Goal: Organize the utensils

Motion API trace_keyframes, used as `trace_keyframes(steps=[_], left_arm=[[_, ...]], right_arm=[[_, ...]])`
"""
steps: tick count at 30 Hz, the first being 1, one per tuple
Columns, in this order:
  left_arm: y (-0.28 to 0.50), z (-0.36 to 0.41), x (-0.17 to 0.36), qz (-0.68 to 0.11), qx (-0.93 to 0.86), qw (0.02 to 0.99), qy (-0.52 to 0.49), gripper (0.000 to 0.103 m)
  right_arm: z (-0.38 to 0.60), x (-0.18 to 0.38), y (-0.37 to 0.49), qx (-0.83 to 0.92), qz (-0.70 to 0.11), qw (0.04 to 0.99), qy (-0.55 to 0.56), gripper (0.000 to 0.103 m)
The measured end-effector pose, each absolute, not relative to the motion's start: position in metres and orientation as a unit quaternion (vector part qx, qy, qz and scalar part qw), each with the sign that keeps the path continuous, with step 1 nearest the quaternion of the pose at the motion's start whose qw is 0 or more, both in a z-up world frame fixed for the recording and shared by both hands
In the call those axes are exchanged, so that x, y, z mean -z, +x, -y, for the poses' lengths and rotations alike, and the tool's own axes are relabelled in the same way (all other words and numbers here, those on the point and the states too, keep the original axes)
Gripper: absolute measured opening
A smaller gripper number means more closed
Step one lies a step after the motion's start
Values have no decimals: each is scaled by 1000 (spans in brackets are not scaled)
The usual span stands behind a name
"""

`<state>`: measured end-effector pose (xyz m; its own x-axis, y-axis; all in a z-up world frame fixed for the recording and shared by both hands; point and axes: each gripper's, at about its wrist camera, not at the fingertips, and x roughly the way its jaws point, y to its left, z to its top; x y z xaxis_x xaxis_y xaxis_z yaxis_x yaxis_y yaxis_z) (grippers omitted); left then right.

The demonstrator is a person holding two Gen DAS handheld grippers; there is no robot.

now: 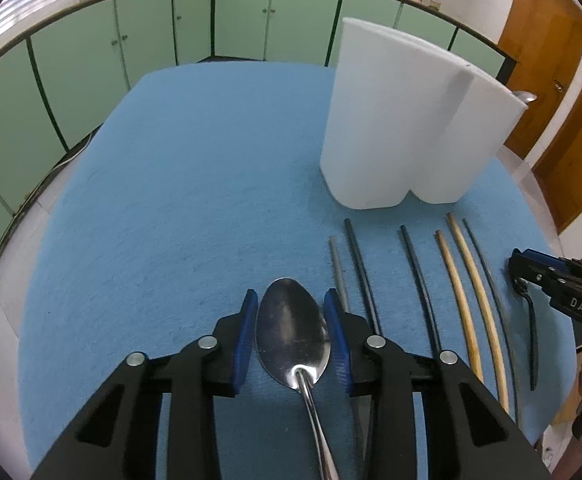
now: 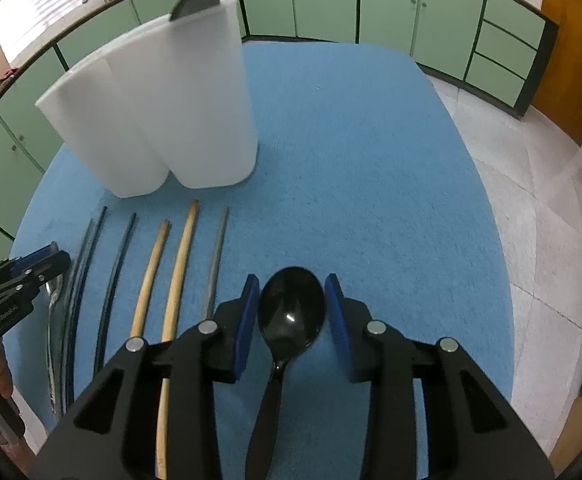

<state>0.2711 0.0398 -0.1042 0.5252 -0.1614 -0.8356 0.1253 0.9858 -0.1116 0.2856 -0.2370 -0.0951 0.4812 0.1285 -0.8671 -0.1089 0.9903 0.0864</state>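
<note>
**Two spoons bracketed, neither clearly gripped — slip risk on both**

Left tongs (image 1: 291, 312) sit narrow around the bowl of the metal spoon (image 1: 291, 332). Blue pads flank the bowl edges, right pad looks to touch, left shows a sliver of gap — I can't tell if it's a real grip. Right tongs (image 2: 292, 306) do the same around the black spoon (image 2: 291, 320), with visible gaps on both sides, so I read that as not clamped. Both spoons lie on the blue cloth of the counter (image 1: 171, 200), handles running back under the tongs.

Risks, my judgement:
- Bowls are convex and smooth; polished steel and glossy plastic against ribbed pads could squirt out forward on closing.
- Gripped at the bowl, the long handle hangs as a lever and could swing the spoon on the lift.
- The chopsticks (image 1: 463, 280) — two pale wooden, the rest dark and grey, thin and slightly bowed by the lens — lie just beside the left tongs; a sideways drift could roll them.
- The white holder (image 1: 391, 120) is tall, matte, translucent plastic with lobed compartments; a handle hitting its rim could tip it.
</note>
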Motion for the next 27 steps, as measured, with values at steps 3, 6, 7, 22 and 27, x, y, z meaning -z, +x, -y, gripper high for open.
trace_keyframes(steps=[3, 6, 7, 22, 27], left_arm=[[265, -39, 96, -457, 93, 884, -18, 33], [253, -41, 80, -410, 103, 906, -20, 33], [248, -42, 73, -387, 103, 916, -18, 33], [246, -40, 78, -369, 114, 922, -13, 33], [248, -36, 80, -374, 116, 920, -7, 33]], right_arm=[[237, 82, 276, -97, -471, 876, 19, 32], [238, 67, 264, -116, -434, 893, 11, 3], [239, 62, 260, -119, -421, 899, 11, 5], [247, 83, 272, -100, -471, 876, 27, 36], [243, 99, 279, -96, -499, 861, 29, 36]])
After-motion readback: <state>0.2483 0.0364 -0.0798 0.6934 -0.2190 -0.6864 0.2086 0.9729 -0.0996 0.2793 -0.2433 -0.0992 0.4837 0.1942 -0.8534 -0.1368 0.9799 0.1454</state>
